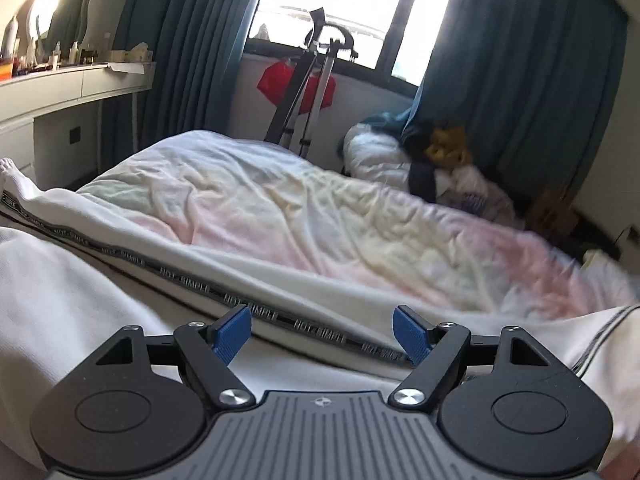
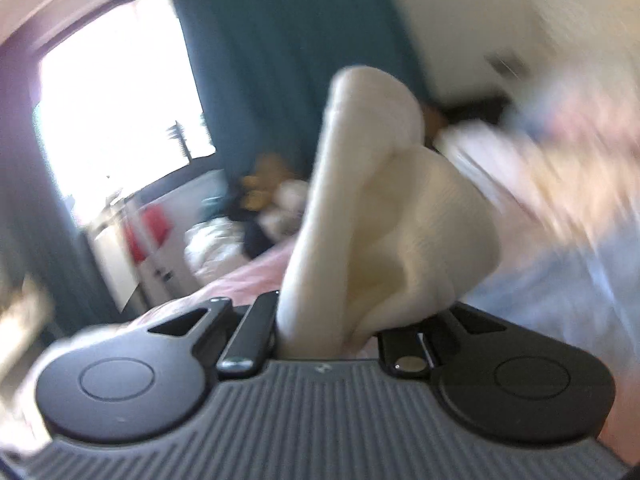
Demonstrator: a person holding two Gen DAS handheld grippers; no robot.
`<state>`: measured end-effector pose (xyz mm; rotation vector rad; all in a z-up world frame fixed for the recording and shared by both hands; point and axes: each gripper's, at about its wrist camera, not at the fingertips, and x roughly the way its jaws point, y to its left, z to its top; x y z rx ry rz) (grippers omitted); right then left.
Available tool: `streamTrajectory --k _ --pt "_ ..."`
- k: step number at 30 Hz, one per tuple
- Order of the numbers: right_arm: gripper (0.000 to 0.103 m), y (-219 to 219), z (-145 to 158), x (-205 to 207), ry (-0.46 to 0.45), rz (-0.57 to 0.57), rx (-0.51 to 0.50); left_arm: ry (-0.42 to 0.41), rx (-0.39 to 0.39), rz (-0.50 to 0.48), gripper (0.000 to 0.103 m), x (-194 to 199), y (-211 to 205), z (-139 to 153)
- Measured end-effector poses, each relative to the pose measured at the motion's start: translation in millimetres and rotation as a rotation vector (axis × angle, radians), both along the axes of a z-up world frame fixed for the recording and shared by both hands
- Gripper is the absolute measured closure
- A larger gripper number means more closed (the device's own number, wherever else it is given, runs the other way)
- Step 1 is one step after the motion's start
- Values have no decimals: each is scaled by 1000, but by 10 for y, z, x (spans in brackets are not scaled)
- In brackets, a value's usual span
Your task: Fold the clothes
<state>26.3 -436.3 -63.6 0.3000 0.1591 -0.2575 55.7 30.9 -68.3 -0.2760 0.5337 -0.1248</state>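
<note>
A white garment with a black lettered stripe lies across the bed in the left wrist view. My left gripper is open just above it, its blue pads on either side of the stripe, holding nothing. In the blurred right wrist view my right gripper is shut on a bunched cream-white fold of the garment, which rises up in front of the camera and hides its fingertips.
A rumpled pink and cream duvet covers the bed. Pillows and a yellow soft toy sit at the far end. A white dresser stands at left. A metal stand and teal curtains flank the window.
</note>
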Motion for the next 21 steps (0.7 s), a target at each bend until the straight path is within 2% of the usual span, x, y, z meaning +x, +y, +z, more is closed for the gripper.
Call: streamTrajectory --k 2,5,8,10,13,17,21 --pt "88 471 109 -7 -14 87 -129 -10 -78 1 23 -20 106 58" --pt "88 1191 -61 13 53 251 -301 -23 -199 -10 23 -49 280 136" --pt "88 1911 -252 35 127 417 -471 -37 -278 -41 23 -55 412 199" --pt "88 2333 -577 -25 259 556 -596 -18 -303 -60 21 -30 459 194" --pt "88 2687 -1008 -76 399 648 -784 61 -355 -91 21 57 472 78" --pt "88 2634 -870 44 418 595 -635 159 -409 -136 21 186 463 -76" --pt "88 2485 -741 52 399 518 -449 221 -447 -189 18 265 410 -173"
